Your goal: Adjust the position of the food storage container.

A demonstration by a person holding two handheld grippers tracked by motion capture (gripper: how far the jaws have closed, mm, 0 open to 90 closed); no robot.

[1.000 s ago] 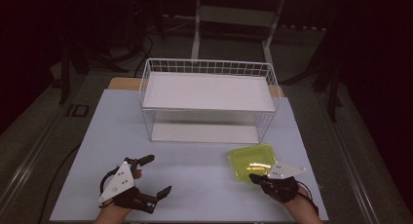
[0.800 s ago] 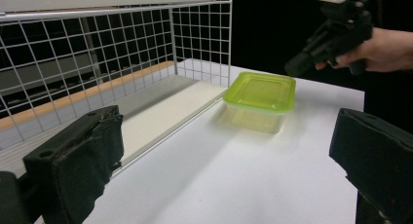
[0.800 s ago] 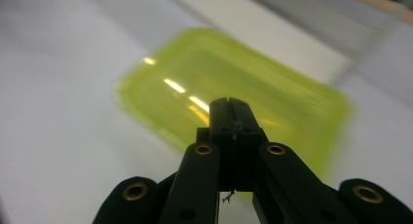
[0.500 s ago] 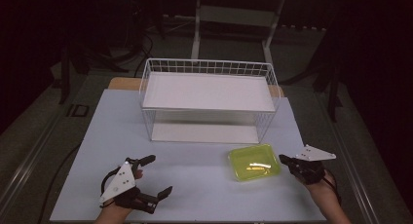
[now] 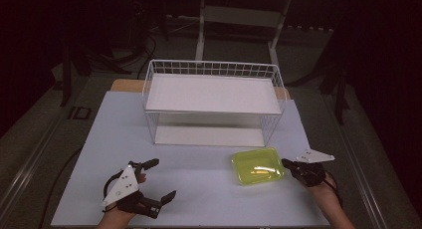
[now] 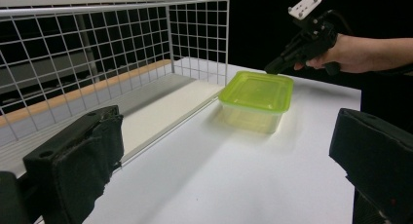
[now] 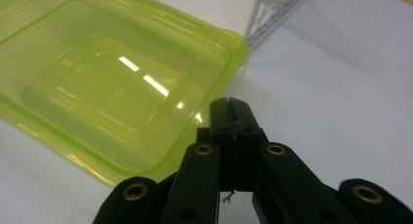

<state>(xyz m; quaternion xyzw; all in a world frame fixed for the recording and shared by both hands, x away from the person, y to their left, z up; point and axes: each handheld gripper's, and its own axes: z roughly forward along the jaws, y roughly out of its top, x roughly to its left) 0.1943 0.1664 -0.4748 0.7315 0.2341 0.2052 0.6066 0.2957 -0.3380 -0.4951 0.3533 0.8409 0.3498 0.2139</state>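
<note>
Near table's front right, green lidded container (image 5: 258, 166) sits just before wire basket (image 5: 214, 97). Right gripper (image 5: 287, 164), jaws together, has swung round to its right edge, prob. to nudge it; left gripper (image 5: 160, 179) rests w/ jaws apart.

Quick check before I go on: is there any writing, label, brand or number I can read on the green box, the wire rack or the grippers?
None can be read.
Green container: plain translucent lid, only glare on it, no text.
White wire rack: no label or sign.
Left gripper and right gripper: their grey plates are blank.
Small dark rectangle on the floor left of the table: too small to read.
</note>
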